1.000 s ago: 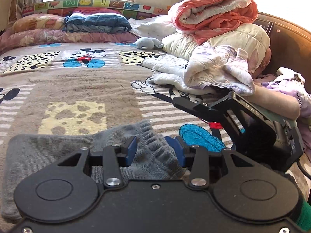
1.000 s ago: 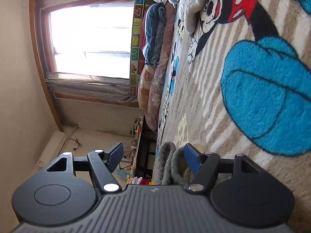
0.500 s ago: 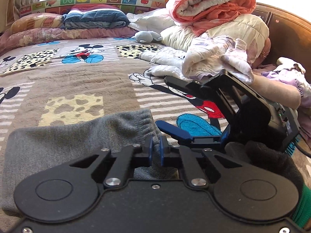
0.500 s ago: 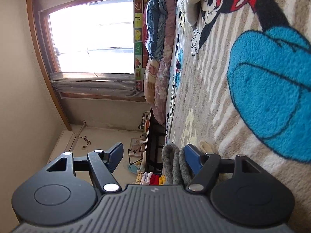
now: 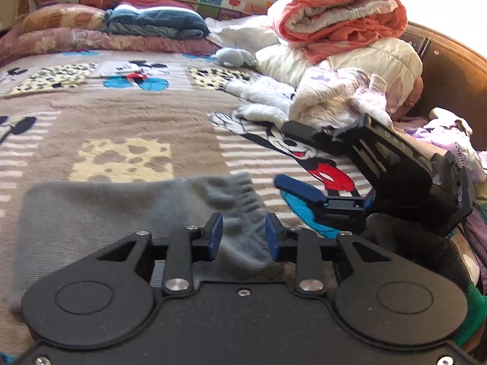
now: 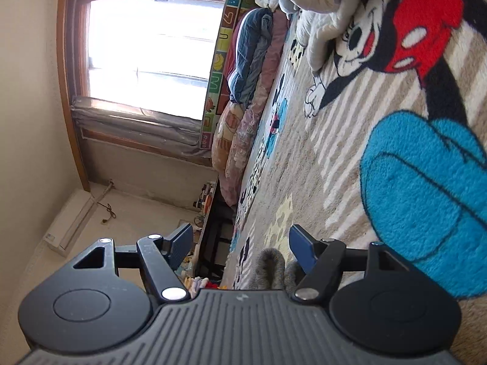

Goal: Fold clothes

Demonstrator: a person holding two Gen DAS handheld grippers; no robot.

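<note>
Folding one grey garment with my two grippers on the bed.
I'm opening the left gripper around its ribbed corner; right gripper is gaping wide, empty; garment's long axis is running left-right.

A lived-in bedroom in a home: a bed spread with a cartoon-mouse blanket fills the scene, pillows and a folded blue quilt lined along its far edge. Rolled orange bedding tops a heap of clothes against a wooden headboard. Daylight pours through a wood-framed window above an alphabet-print mat.
</note>
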